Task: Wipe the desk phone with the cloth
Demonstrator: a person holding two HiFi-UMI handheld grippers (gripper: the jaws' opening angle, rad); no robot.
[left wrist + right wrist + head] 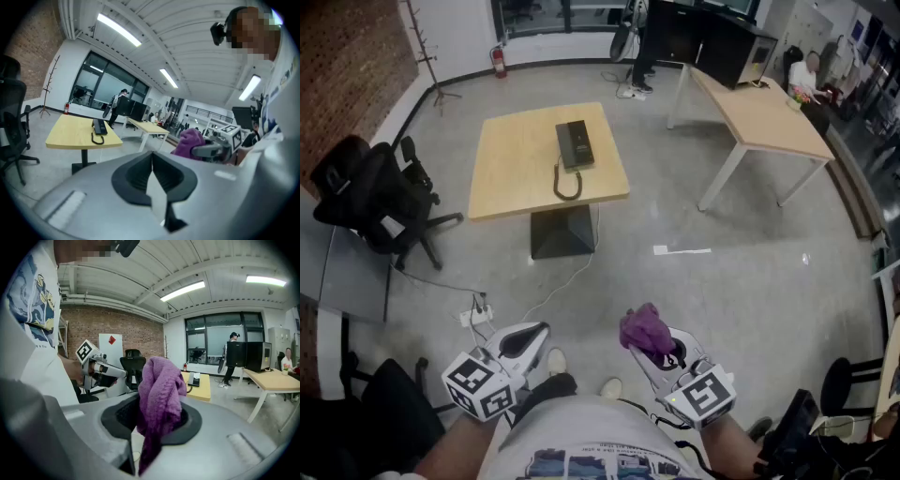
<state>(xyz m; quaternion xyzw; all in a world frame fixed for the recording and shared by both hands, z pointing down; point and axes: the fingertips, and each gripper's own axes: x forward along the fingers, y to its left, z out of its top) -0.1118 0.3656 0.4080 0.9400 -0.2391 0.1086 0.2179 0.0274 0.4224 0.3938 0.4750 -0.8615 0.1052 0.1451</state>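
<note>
Looking down in the head view, there are two grippers at the bottom edge, one cloth and one desk phone. The left gripper (539, 330) carries nothing. The right gripper (649, 349) holds the purple cloth (645, 326), bunched up above its jaws. The desk phone (574, 145) lies on the far half of a square wooden table (511, 178), well apart from both grippers. Its long axis runs away from the person, and its curled cord (567, 183) loops off the near end. A second, longer table (759, 117) stands to the right, and one black office chair (380, 202) stands to the left.

In the left gripper view, the two jaws are pressed together with nothing between them. The phone shows small on the yellow tabletop to the left, long axis pointing away, and the cloth-bearing gripper is at the right.

In the right gripper view, the jaws are clamped on the cloth, which rises in a lump above them while one tail hangs below. The phone sits far behind it on its table, just right of the cloth.
</note>
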